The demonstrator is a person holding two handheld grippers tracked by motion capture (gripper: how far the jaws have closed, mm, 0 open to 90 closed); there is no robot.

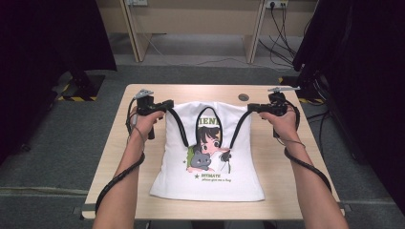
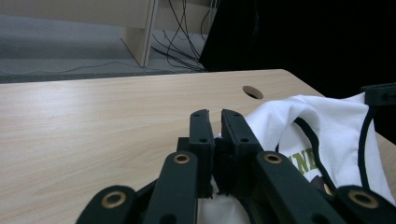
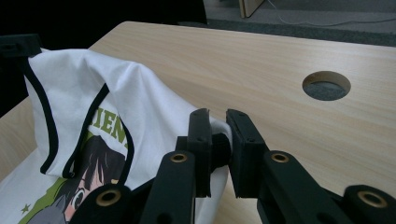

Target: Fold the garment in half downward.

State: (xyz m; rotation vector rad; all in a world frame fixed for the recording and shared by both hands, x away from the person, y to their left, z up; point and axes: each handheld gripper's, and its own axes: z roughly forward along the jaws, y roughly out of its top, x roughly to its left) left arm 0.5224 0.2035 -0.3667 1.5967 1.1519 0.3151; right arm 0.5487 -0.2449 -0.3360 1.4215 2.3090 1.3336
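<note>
A white sleeveless shirt with black trim and a cartoon print lies on the wooden table, its top edge raised. My left gripper is shut on the shirt's top left corner, and in the left gripper view white cloth is pinched between the jaws. My right gripper is shut on the top right corner; the right gripper view has the cloth clamped between its jaws. The fabric sags between both grippers.
A round cable hole is in the table behind the shirt, also in the right gripper view. Grey floor, cables and wooden desk legs lie beyond the table. Dark curtains flank both sides.
</note>
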